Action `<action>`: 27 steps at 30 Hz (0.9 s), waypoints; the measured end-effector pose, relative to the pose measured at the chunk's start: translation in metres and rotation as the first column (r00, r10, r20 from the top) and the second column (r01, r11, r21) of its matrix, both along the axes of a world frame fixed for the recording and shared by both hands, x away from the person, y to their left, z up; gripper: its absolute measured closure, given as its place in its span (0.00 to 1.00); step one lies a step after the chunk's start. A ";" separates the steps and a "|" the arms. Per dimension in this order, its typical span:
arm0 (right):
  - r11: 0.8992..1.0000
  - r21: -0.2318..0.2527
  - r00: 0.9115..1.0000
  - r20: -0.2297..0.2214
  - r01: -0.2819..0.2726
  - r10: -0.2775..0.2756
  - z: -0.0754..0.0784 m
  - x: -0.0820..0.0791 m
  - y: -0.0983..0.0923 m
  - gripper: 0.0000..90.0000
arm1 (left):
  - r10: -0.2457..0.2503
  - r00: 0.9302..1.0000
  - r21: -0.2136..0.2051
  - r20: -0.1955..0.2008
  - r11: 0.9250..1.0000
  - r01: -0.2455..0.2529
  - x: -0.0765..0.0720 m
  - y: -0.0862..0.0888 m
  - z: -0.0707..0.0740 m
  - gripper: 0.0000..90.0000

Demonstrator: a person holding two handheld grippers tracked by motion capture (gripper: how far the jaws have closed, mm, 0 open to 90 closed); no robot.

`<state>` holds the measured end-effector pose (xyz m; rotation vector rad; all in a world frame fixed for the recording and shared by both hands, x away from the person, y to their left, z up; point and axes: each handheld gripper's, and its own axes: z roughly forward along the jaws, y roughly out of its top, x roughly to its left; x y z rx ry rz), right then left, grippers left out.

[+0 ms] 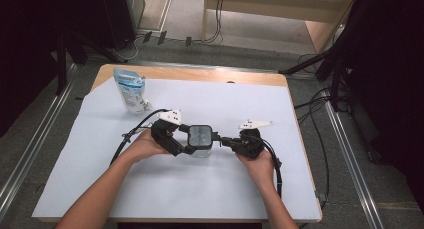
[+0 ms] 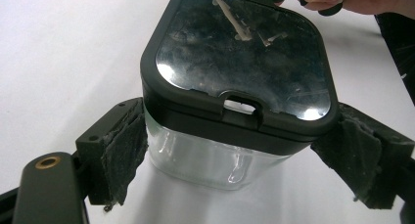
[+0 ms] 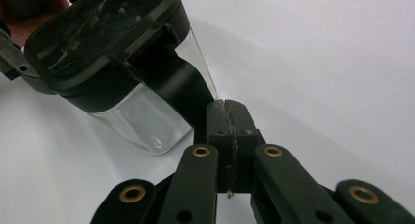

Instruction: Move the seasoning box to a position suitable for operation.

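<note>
The container (image 1: 201,140) stands mid-table (image 1: 150,199) between the two claws — the pouch (image 1: 131,91) well behind, at the left.

Bright overhead light whitens the table sheet (image 1: 200,189); glare streaks the container lid (image 2: 240,53); near jaws look soft, perhaps out of focus.

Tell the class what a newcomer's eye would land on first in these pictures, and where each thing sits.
First comes the clear container with its black lid, mid-table on the white sheet, flanked by two hand-held tools. The left gripper straddles its glass body, pads at either side, while the right gripper is shut on the lid's black flap. A blue-and-white pouch stands at the far left.
</note>
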<state>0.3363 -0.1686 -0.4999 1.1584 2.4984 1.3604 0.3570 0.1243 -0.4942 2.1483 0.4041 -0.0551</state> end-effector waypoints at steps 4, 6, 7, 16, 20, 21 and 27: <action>1.000 -0.001 1.000 0.000 0.002 -0.002 0.000 0.000 0.000 1.00 | 0.006 1.000 0.001 0.001 1.000 -0.006 -0.001 0.000 0.002 0.16; 1.000 0.000 1.000 -0.001 0.005 -0.005 0.000 0.000 0.000 1.00 | 0.007 1.000 0.002 -0.001 1.000 -0.007 -0.001 0.001 0.004 0.16; 1.000 0.000 1.000 0.000 0.004 -0.004 0.000 0.000 0.000 1.00 | 0.007 1.000 0.000 -0.002 1.000 -0.007 -0.001 0.002 0.005 0.16; 1.000 -0.004 1.000 0.001 0.002 -0.002 0.000 0.000 0.001 1.00 | 0.017 1.000 0.011 0.012 1.000 -0.017 -0.004 0.003 0.013 0.19; 1.000 -0.008 1.000 0.002 -0.001 0.001 0.000 0.000 0.001 1.00 | 0.020 1.000 0.007 0.012 1.000 -0.020 -0.005 0.007 0.018 0.20; 1.000 -0.007 1.000 0.002 -0.001 0.001 0.000 0.000 0.001 1.00 | 0.020 1.000 0.004 0.011 1.000 -0.020 -0.005 0.008 0.019 0.20; 1.000 -0.006 1.000 0.001 -0.002 0.002 0.000 0.000 0.001 1.00 | 0.024 1.000 -0.030 0.007 0.999 -0.024 -0.007 0.020 0.029 0.37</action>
